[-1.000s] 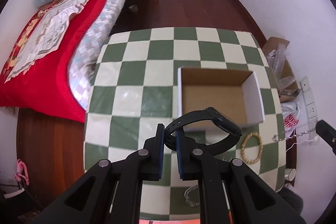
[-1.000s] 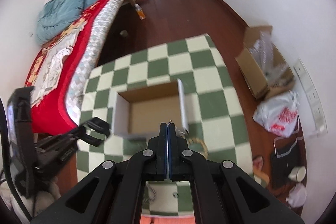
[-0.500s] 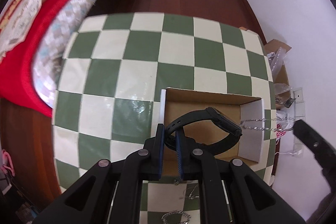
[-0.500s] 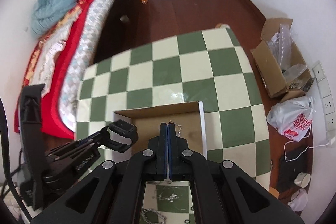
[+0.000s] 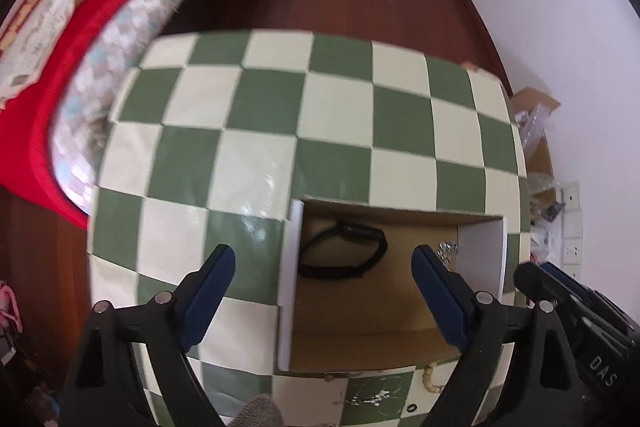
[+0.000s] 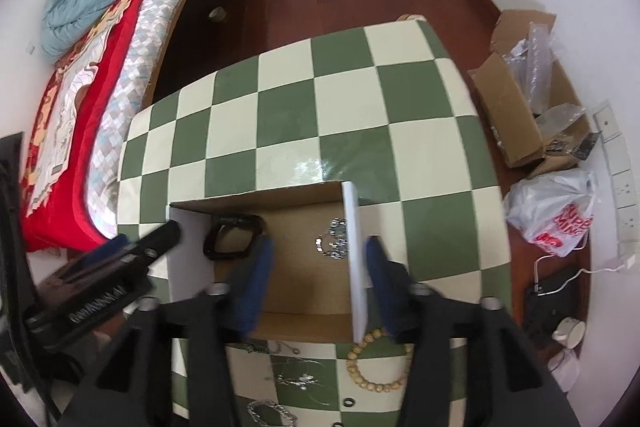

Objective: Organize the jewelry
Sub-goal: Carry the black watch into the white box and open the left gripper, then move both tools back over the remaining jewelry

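watch (image 5: pixel 344 247) in box (image 5: pixel 482 255), chain (image 6: pixel 334 239) half hidden by rt gripper (image 6: pixel 320 255).

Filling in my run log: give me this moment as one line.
left claw: open | right claw: open | watch, silver chain: in box | bead bracelet: on table

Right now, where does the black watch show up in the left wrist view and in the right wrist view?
Left wrist view: the black watch lies inside the cardboard box, far-left corner, just right of its white left wall.
Right wrist view: the black watch sits in the box's far-left corner, beside the left tongs.
Shared landmark: the silver chain near the box's right wall.
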{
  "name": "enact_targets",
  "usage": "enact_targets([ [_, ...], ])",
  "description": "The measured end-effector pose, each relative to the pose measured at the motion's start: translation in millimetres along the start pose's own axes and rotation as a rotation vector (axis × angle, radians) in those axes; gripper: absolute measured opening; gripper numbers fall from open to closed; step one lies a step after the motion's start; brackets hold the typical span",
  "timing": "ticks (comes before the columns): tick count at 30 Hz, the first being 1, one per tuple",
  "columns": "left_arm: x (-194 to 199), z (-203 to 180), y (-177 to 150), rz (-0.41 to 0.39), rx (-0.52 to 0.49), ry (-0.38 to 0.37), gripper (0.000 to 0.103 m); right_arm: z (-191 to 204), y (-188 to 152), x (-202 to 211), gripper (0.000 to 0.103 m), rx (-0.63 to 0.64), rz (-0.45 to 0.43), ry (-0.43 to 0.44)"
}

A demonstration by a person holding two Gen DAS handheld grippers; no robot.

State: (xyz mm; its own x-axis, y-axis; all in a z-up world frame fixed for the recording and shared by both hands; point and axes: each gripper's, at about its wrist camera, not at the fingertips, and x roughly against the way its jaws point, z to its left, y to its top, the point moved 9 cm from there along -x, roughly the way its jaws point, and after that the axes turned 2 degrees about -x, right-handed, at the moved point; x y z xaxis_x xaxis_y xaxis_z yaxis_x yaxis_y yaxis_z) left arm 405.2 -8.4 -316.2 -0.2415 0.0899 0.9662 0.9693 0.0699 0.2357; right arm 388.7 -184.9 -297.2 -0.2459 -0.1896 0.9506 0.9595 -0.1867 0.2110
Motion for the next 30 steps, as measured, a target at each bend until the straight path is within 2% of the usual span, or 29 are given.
enact_targets([
  [1, 6, 3, 1, -0.015, -0.005, 0.019, 0.091, 0, -1, 3, 0.063, 0.008, -0.006, -0.010],
  [3, 17, 10, 3, -0.053, -0.013, 0.061, 0.094, -2, -6, 7, 0.086, 0.032, -0.012, -0.073],
  [5, 27, 18, 3, -0.100, -0.030, 0.123, 0.099, -2, -14, 8, 0.099, 0.065, -0.017, -0.122],
  [8, 39, 32, -2, -0.156, -0.035, 0.196, 0.102, -1, -30, 7, 0.099, 0.112, -0.027, -0.178],
  [12, 51, 47, -16, -0.204, -0.030, 0.249, 0.103, 0, -46, 7, 0.102, 0.135, -0.050, -0.208],
  [19, 69, 51, -45, -0.242, -0.040, 0.261, 0.103, 6, -68, 22, 0.102, 0.139, -0.095, -0.227],
  [30, 134, 49, -85, -0.356, -0.045, 0.247, 0.103, 18, -99, 97, 0.102, 0.135, -0.254, -0.218],
])
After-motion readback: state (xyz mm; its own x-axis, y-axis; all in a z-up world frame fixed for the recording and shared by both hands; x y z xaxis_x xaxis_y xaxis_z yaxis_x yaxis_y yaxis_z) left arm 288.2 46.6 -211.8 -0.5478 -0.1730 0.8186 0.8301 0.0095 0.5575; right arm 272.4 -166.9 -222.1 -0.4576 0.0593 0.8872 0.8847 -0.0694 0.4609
